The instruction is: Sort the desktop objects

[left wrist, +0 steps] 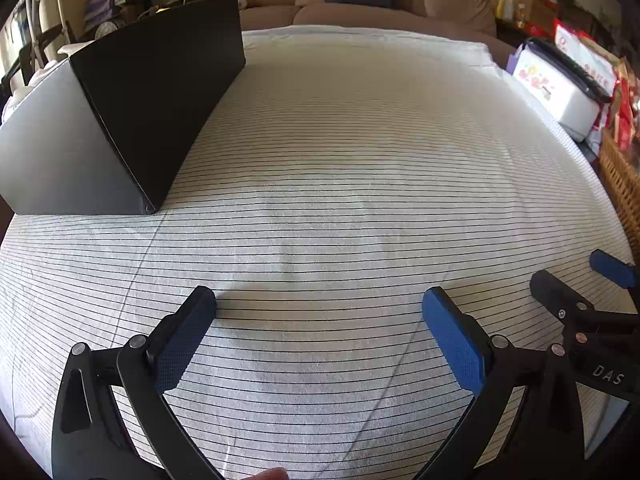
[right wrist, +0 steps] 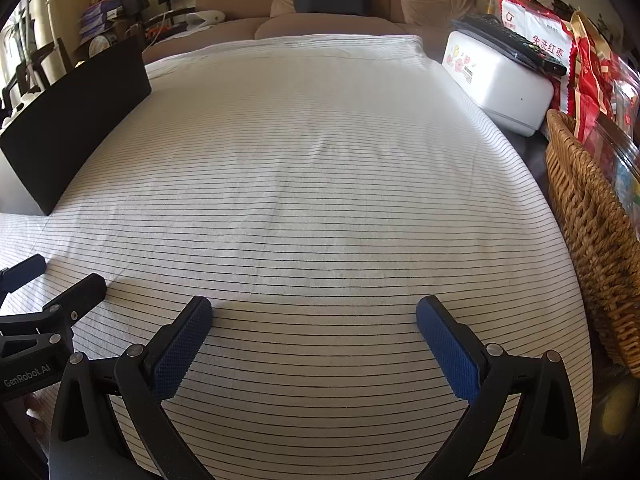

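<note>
I see a table (left wrist: 340, 160) with a white striped cloth on it. My left gripper (left wrist: 320, 308) hangs low over the near edge of the table. Its blue pads (left wrist: 456, 340) are spread wide and hold nothing. My right gripper (right wrist: 314, 316) sits just beside it, also at the near edge. Its pads (right wrist: 448, 348) are wide apart too, and nothing is between them.

A black box (left wrist: 120, 120) stands at the left edge of the table, near the far left corner. I see only its dark walls, so I cannot tell what is in it.

Past the right edge is a white case (right wrist: 500, 80) with small pink pictures on it. A black keyboard (right wrist: 508, 42) lies on top of the case. A woven basket (right wrist: 592, 216) sits just beside the right edge, nearer to me than the case. Red bags (right wrist: 560, 44) stand behind the basket.

I see no small things to sort on the cloth. A brown sofa (right wrist: 320, 20) is behind the far edge.
</note>
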